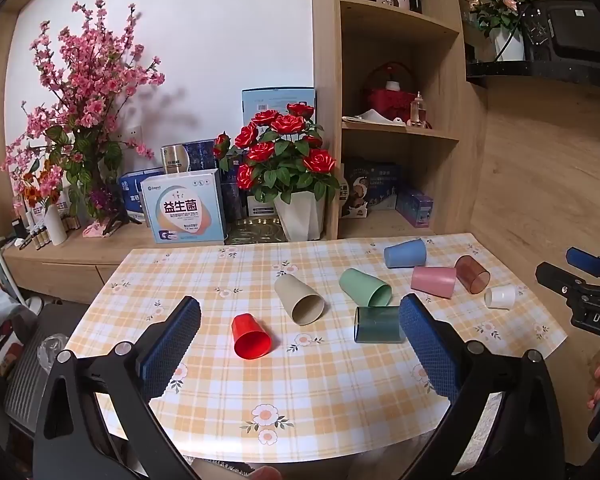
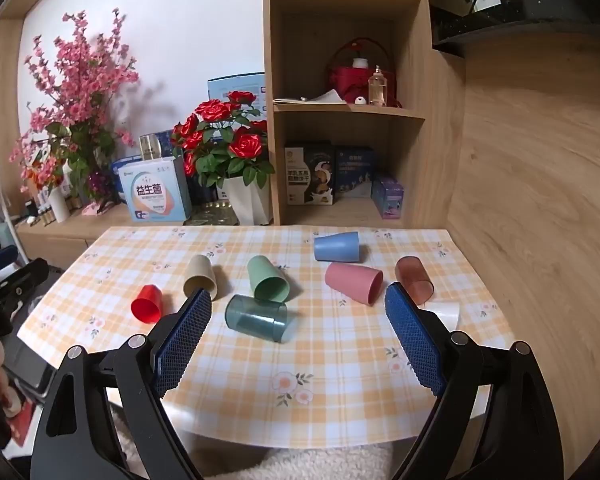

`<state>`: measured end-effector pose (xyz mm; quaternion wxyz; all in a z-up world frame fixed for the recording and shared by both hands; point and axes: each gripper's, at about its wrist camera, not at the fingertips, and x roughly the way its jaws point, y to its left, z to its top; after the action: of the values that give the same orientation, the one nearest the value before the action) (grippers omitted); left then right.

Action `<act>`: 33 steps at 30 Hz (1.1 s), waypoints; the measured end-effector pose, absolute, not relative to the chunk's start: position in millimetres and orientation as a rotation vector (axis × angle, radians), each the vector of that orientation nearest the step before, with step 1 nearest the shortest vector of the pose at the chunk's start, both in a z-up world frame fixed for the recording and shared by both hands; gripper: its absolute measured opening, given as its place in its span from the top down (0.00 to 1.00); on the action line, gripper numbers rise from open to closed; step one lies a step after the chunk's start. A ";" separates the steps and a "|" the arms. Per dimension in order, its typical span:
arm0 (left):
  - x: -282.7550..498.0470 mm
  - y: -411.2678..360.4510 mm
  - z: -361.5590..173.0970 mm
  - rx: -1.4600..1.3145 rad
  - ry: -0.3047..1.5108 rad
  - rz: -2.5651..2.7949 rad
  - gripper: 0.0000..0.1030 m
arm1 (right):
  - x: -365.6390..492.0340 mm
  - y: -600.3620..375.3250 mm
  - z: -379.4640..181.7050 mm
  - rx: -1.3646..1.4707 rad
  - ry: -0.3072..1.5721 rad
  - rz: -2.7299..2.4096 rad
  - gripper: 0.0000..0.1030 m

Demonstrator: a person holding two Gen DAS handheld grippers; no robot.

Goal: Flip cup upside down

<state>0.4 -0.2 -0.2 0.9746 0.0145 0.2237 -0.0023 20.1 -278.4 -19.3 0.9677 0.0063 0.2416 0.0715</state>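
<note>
Several cups lie on their sides on the checked tablecloth [image 1: 308,376]: red [image 1: 251,337], beige [image 1: 300,299], light green [image 1: 365,287], dark teal [image 1: 378,325], blue [image 1: 405,253], pink [image 1: 434,281], brown translucent [image 1: 472,274] and small white [image 1: 500,297]. My left gripper [image 1: 300,320] is open and empty above the near table edge, the red and beige cups between its fingers in view. My right gripper [image 2: 298,312] is open and empty, with the teal cup [image 2: 256,317], green cup [image 2: 268,279] and pink cup [image 2: 354,282] ahead. The white cup [image 2: 446,312] is partly hidden behind its right finger.
A white pot of red roses [image 1: 286,160] and boxes [image 1: 186,212] stand on the sideboard behind the table. A wooden shelf unit [image 1: 400,120] and wood wall [image 1: 548,184] close the back and right. The right gripper's body [image 1: 584,300] shows at the left view's right edge.
</note>
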 end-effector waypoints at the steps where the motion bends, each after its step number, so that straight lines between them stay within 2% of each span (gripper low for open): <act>1: 0.3 -0.2 -0.2 0.028 0.450 -0.005 0.06 | 20.3 -278.5 -19.4 0.013 0.490 0.143 0.17; 33: -3.1 0.3 -1.1 0.021 0.444 -0.003 0.06 | 20.8 -276.9 -20.4 0.014 0.494 0.143 0.17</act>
<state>-3.1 0.3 -1.1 0.9754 0.0105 0.2202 -0.0016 20.8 -276.9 -20.4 0.9671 0.0069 0.2443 0.0707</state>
